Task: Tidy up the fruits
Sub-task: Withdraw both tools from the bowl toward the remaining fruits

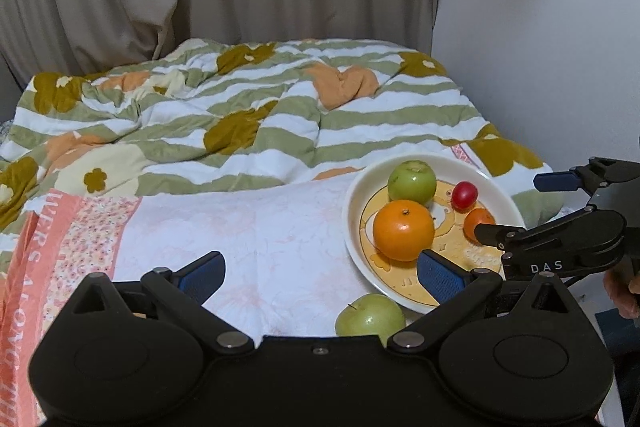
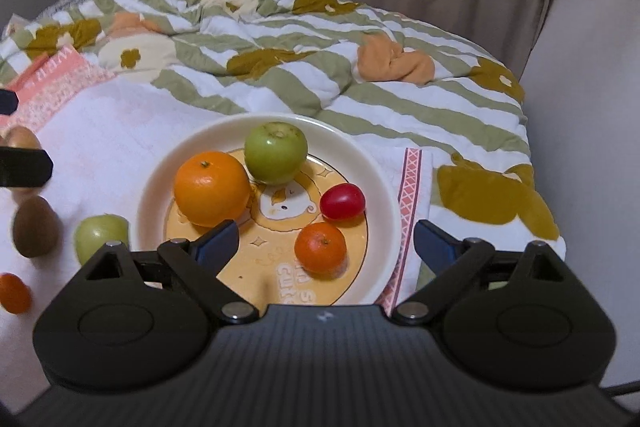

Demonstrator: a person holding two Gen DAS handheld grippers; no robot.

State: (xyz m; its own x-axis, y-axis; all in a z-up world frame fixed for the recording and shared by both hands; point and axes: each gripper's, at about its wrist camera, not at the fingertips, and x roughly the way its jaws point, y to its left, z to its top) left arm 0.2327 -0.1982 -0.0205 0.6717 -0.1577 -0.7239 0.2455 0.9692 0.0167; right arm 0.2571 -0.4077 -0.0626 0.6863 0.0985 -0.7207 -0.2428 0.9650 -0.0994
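Plate (image 2: 384,187) sits on the white towel (image 2: 112,131), the landmark here. On it, largest first: big orange (image 2: 211,189), firm and heavy, rolls; green apple (image 2: 276,153) behind it, hard and waxy, take across the widest part; small mandarin (image 2: 320,246) at the near edge, soft-skinned; red cherry tomato (image 2: 343,201), slick and fragile, light pinch only. Left of the plate lie a second green apple (image 2: 100,237), a kiwi (image 2: 34,227) and another small orange fruit (image 2: 14,293). Right gripper (image 2: 326,241) stands wide open, empty, over the mandarin; left gripper (image 1: 320,275) open, empty.
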